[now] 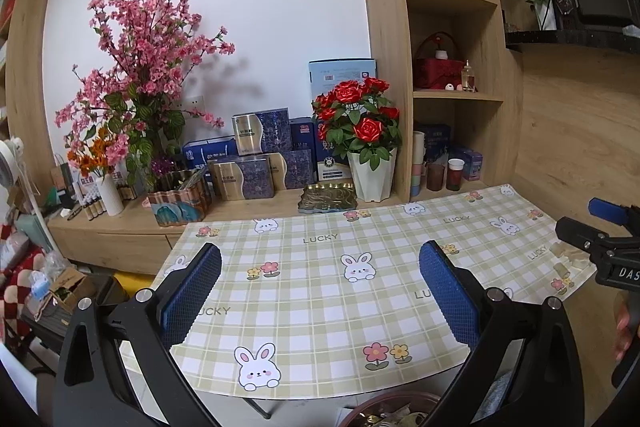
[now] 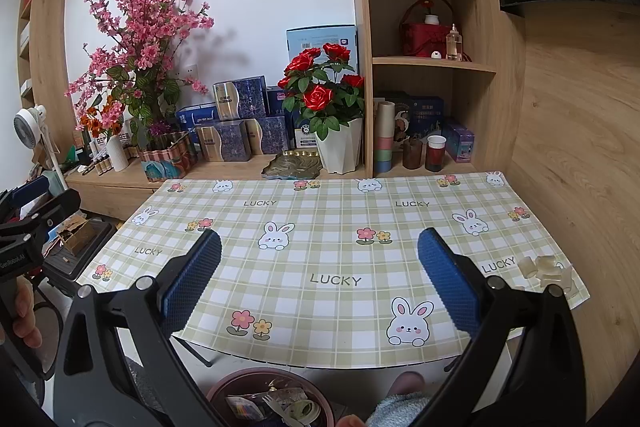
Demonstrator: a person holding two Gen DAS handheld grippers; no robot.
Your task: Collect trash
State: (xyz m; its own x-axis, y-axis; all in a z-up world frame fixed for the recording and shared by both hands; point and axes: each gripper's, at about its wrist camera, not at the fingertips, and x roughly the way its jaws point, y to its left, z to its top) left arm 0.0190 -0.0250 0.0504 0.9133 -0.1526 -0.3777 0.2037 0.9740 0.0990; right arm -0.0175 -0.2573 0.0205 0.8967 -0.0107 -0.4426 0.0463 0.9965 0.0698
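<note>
Left gripper (image 1: 320, 291) sits level above the near edge of the table (image 1: 320, 267), pointing straight across the checked cloth toward the back wall, jaws spread wide and nothing between the blue pads. In the right wrist view the same tool juts in at the far left edge, a hand (image 2: 22, 315) wrapped round its grip.

Moving right: down below the table's near edge there's a round dark-red bin (image 2: 272, 399), already holding scraps, with a pale fork and a roll of tape among them. The left view catches only a slice of its rim.

Right gripper (image 2: 320, 291) now, also level and facing the back wall, jaws wide apart, empty. Just beside it at the bottom, a pale blue fluffy sleeve (image 2: 396, 409).

And the trash: a little heap of clear crumpled wrappers (image 2: 546, 269) lies on the table's right edge, near the front right corner, just right of that gripper's right finger and apart from it. The heap looks to stretch along the table's right side; which way single pieces point I can't make out.

At the back, a pot of red roses (image 2: 320, 87).
</note>
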